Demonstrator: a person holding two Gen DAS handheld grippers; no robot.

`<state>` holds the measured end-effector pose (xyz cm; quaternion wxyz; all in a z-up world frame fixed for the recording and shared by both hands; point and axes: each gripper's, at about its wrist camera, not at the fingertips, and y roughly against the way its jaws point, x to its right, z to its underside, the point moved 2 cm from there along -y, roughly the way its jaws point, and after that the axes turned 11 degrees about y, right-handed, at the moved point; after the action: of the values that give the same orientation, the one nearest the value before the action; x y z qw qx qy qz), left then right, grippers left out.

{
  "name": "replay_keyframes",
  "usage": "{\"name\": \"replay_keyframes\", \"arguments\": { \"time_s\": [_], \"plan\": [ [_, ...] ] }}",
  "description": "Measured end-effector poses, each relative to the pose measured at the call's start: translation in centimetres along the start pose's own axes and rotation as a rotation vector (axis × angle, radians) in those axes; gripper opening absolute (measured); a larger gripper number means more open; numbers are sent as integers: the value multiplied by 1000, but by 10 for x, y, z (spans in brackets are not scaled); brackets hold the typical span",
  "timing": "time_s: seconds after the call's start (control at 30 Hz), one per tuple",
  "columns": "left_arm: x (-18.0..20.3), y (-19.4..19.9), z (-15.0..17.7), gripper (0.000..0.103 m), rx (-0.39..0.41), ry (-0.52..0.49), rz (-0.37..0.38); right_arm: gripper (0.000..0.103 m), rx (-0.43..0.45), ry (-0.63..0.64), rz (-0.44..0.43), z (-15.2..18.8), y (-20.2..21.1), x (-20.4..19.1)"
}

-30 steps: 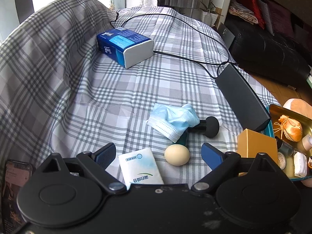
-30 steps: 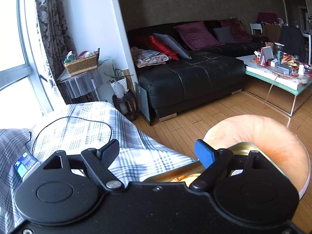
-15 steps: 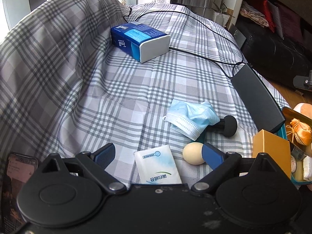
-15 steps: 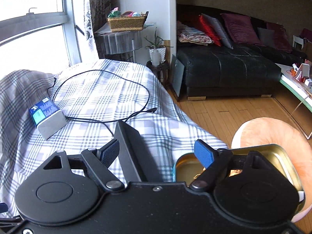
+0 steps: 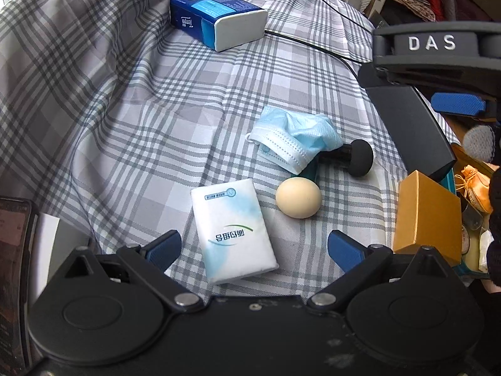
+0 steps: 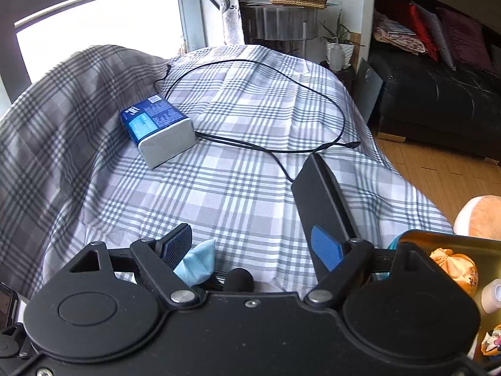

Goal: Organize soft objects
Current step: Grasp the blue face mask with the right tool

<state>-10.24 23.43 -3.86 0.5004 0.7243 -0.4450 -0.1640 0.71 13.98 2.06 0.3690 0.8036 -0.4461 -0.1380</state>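
A plaid cloth [image 5: 131, 100] covers the whole surface, which may be a bed or a sofa; I cannot tell which. At its far end lies a blue tissue box [image 5: 216, 18] with a black cable [image 6: 281, 72] looping behind it. Along the right edge a long black lid [image 5: 410, 125] leans beside an open tin [image 6: 451, 241] of small items, with an orange box [image 5: 426, 216] in front of it.

Nearer lie the soft things. A white tissue pack [image 5: 233, 228] rests flat on the cloth, its long axis running away from the camera and tilted slightly left. A crumpled blue mask [image 5: 294, 141] lies beyond it to the right, draped over a black handle [image 5: 357, 156]. An egg [image 5: 299, 197] sits between the pack and the mask, apart from both.

The left hand-held gripper [image 5: 253, 247] is spread wide and holds nothing; the pack's near end lies between its fingertips, so this hand is plainly the nearer. Closing across the pack's short width looks like the natural next move. The right hand-held gripper [image 6: 252, 244] is also wide and empty, poised above the mask, whose blue tip shows by its left finger.
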Motion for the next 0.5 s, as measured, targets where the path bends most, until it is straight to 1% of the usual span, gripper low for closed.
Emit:
{"name": "replay_keyframes", "arguments": {
  "time_s": [0.1,0.33,0.5],
  "plan": [
    [1,-4,3,100,-17,-8,-2,78,-31,30,-29,-4,-12,-12],
    [-6,-15,2,100,-52,25,-13,74,-141,40,-37,3,-40,-20],
    [-8,-20,4,100,-69,24,-13,74,-161,55,-54,8,-44,-27]
  ]
}}
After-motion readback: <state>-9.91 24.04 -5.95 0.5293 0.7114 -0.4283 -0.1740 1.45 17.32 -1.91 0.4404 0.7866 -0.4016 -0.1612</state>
